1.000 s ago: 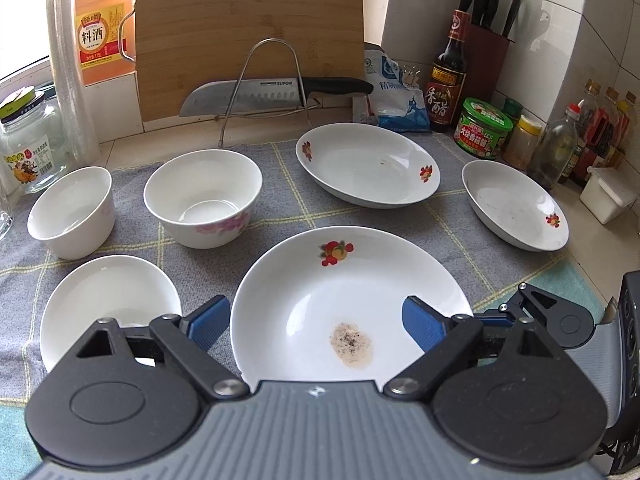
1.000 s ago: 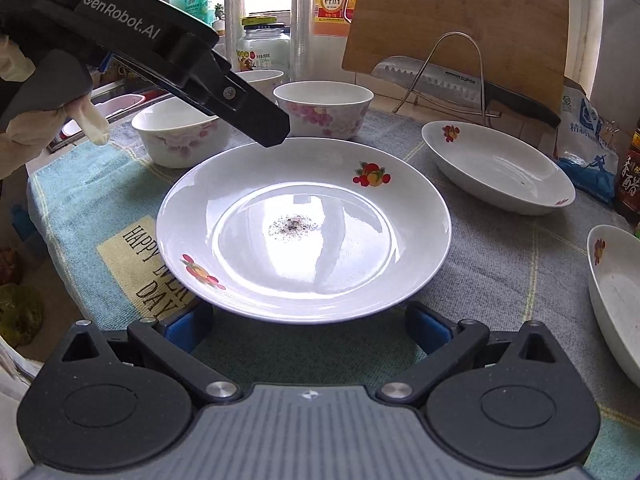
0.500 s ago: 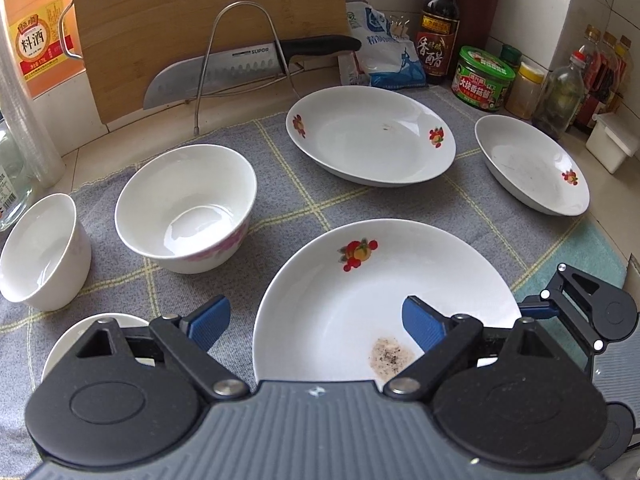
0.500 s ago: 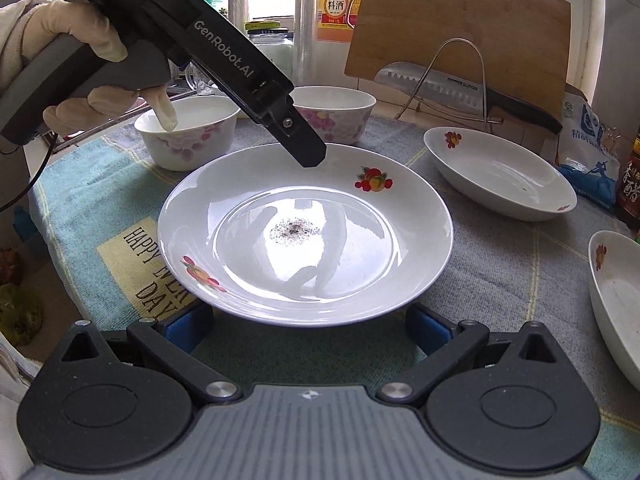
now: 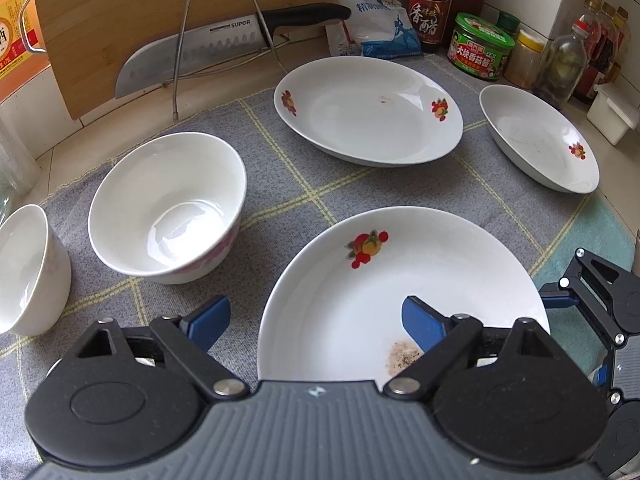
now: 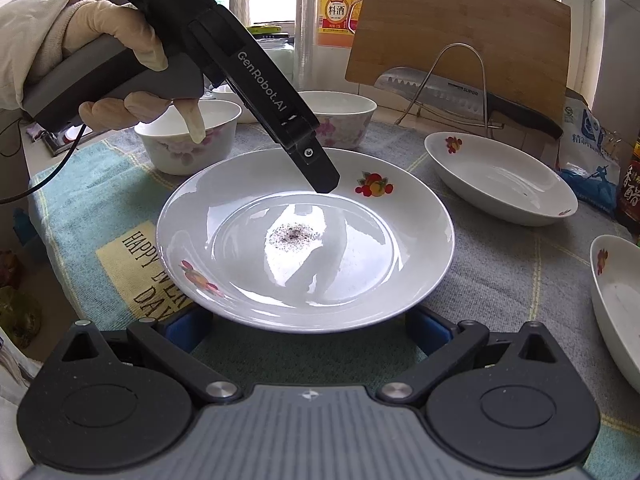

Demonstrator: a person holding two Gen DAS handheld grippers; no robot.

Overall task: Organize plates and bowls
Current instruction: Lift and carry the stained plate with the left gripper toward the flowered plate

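A large white plate (image 5: 400, 280) (image 6: 304, 240) with fruit prints and a dark crumb patch lies on the cloth in front of both grippers. My left gripper (image 5: 316, 318) is open and hovers over the plate's left rim, one finger over the cloth, one over the plate. It shows in the right wrist view (image 6: 320, 176) with its tip above the plate's far side. My right gripper (image 6: 308, 326) is open and low, its fingers straddling the plate's near edge. A white bowl (image 5: 168, 208) and a second bowl (image 5: 28, 268) stand to the left. Two oval dishes (image 5: 368, 112) (image 5: 540, 136) lie behind.
A knife (image 5: 224, 52) rests on a wire rack before a wooden cutting board (image 5: 160, 12) at the back. A bag, sauce bottle (image 5: 432, 4), green-lidded tin (image 5: 480, 48) and jars stand at the back right. The grey checked cloth (image 5: 280, 184) covers the counter.
My left gripper has moved forward and to the right, over the large plate. The right gripper has stayed put at the plate's near edge.
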